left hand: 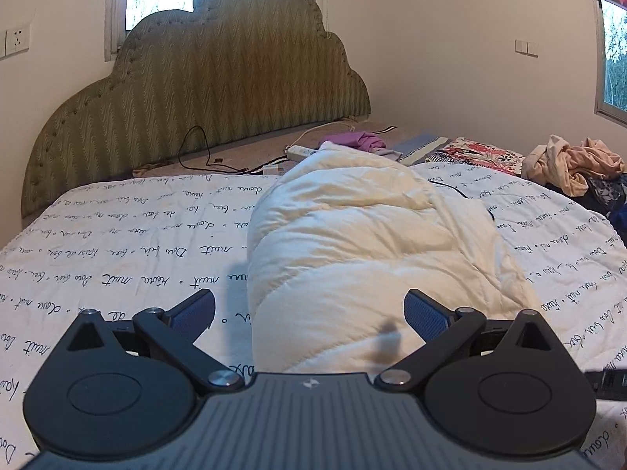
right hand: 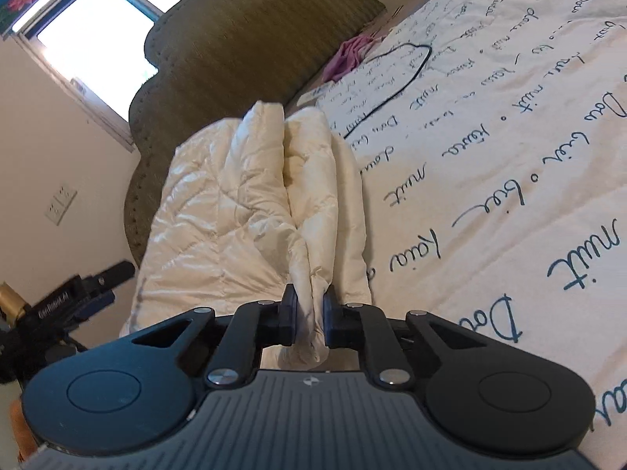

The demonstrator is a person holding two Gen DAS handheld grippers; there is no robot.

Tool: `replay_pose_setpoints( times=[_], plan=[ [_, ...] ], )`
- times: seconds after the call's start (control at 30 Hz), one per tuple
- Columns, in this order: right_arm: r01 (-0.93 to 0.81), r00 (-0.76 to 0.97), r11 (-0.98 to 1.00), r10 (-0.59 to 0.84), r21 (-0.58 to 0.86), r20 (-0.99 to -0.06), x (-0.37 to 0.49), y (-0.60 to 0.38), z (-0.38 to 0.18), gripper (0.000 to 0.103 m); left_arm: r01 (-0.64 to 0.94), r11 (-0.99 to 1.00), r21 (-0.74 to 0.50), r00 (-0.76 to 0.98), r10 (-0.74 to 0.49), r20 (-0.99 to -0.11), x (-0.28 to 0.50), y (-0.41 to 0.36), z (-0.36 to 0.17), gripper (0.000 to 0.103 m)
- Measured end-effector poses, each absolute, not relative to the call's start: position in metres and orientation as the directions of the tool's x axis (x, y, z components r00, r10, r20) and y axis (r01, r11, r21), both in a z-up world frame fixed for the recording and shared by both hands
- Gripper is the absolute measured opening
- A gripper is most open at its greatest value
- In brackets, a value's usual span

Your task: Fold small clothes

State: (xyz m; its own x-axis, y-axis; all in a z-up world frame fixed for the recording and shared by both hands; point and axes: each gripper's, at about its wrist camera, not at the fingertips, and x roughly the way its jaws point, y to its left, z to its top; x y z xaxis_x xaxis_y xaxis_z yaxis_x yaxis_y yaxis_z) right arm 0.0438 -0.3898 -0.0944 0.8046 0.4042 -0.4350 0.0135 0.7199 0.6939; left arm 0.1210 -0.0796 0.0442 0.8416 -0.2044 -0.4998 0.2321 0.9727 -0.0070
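Observation:
A cream quilted puffy garment lies rolled in a long bundle on the bed's script-printed white cover. My left gripper hovers open over its near end, blue pads wide apart, the fabric below and between them untouched. In the right wrist view the same garment shows as stacked folds. My right gripper is shut on a bunched edge of it, the cloth pinched between both pads. The left gripper's body shows at that view's left edge.
A green scalloped headboard backs the bed. Near it lie a purple cloth, a white power strip and a black cable. A heap of peach and dark clothes sits at the right, beside a floral cloth.

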Motion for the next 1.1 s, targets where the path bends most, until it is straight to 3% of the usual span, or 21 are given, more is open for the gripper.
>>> replay_pose_setpoints(
  times=[0.07, 0.13, 0.27, 0.43, 0.67, 0.8, 0.97, 1.1],
  plan=[
    [0.014, 0.791, 0.734, 0.408, 0.680, -0.457, 0.046, -0.389, -0.091, 0.030, 0.238, 0.971, -0.012, 0.837, -0.211, -0.505, 0.129, -0.085, 0.043, 0.103],
    [0.013, 0.824, 0.777, 0.348, 0.630, -0.447, 0.042, -0.388, -0.075, 0.035, 0.236, 0.972, 0.007, 0.837, -0.200, -0.509, 0.134, -0.090, 0.041, 0.103],
    [-0.013, 0.912, 0.928, 0.164, 0.372, -0.376, 0.050, -0.367, -0.016, 0.036, 0.231, 0.972, 0.044, 0.861, -0.183, -0.475, 0.140, -0.098, 0.047, 0.103],
    [-0.169, 0.915, 0.967, 0.226, 0.192, -0.333, 0.103, -0.320, 0.020, 0.036, 0.177, 0.982, 0.070, 0.880, -0.126, -0.458, 0.158, -0.105, 0.046, 0.103],
    [-0.129, 0.852, 0.980, 0.188, 0.153, -0.488, 0.178, -0.293, -0.009, 0.039, 0.172, 0.985, 0.004, 0.844, -0.145, -0.517, 0.169, -0.098, 0.021, 0.103],
    [-0.091, 0.847, 0.987, 0.145, 0.130, -0.511, 0.178, -0.297, -0.027, 0.044, 0.187, 0.982, -0.039, 0.821, -0.178, -0.543, 0.175, -0.098, 0.013, 0.103],
    [-0.053, 0.838, 0.987, 0.127, 0.154, -0.530, 0.182, -0.310, -0.043, 0.060, 0.193, 0.981, -0.002, 0.829, -0.164, -0.534, 0.175, -0.107, 0.006, 0.103],
    [-0.041, 0.834, 0.986, 0.124, 0.163, -0.538, 0.185, -0.311, -0.050, 0.063, 0.193, 0.981, 0.019, 0.832, -0.153, -0.532, 0.175, -0.112, 0.000, 0.103]
  ],
)
